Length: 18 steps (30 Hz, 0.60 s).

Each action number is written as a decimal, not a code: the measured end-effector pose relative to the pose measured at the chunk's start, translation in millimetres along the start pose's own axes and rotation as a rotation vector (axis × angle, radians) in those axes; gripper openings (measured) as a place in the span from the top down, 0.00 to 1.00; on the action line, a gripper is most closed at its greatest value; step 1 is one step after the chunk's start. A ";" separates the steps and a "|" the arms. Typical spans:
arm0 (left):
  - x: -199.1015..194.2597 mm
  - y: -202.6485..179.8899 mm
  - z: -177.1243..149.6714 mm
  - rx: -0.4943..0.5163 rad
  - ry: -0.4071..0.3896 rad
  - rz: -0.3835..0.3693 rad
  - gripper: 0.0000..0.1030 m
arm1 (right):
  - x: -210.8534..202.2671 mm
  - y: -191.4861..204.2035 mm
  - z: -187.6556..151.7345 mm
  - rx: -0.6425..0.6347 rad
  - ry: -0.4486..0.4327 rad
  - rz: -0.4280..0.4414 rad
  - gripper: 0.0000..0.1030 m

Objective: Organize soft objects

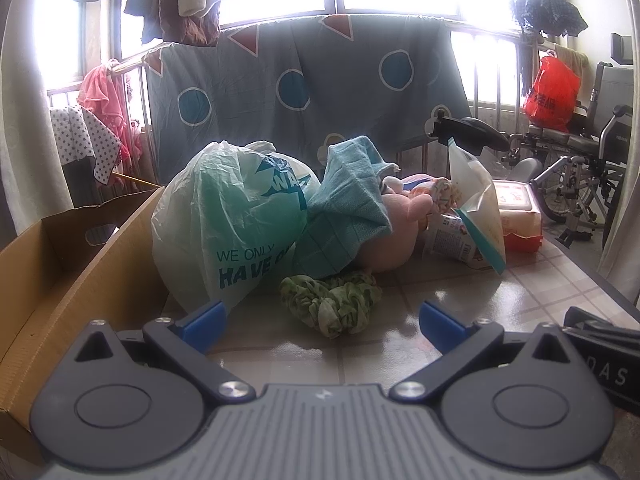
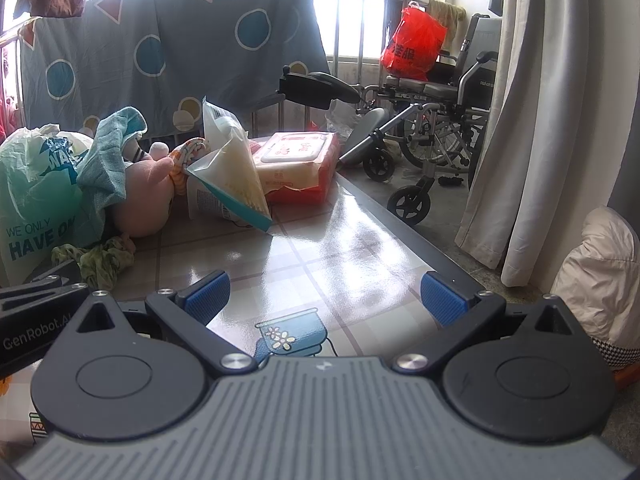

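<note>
A crumpled green cloth [image 1: 332, 304] lay on the tiled desk [image 1: 480, 300], just ahead of the left gripper [image 1: 322, 322], whose jaws stood released and empty. Behind it a teal towel [image 1: 344, 208] draped over a pink plush toy [image 1: 394, 236], touching a plastic bag [image 1: 224, 224]. A cardboard box [image 1: 52, 264] sat at the left. The right gripper [image 2: 324, 304] hovered over bare desk, jaws likewise released.
</note>
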State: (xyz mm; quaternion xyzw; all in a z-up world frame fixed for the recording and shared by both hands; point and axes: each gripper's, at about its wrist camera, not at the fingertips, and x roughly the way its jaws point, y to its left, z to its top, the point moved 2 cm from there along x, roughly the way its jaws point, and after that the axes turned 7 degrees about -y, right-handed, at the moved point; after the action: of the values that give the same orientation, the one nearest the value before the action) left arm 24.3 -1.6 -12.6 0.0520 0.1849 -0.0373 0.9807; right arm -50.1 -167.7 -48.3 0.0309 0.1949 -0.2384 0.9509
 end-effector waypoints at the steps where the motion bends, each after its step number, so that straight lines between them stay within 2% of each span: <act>1: 0.2 -0.1 0.0 0.000 0.000 0.000 0.00 | 0.0 0.0 0.0 0.000 0.000 0.000 0.01; 18: 1.4 -0.5 -0.4 0.001 0.005 -0.003 0.00 | -0.1 -0.4 -0.5 -0.001 0.004 -0.004 0.01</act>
State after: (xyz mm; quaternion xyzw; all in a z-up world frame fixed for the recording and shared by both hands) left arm 25.4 -2.1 -13.5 0.0522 0.1876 -0.0389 0.9801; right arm -50.6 -167.9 -48.7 0.0303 0.1970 -0.2399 0.9501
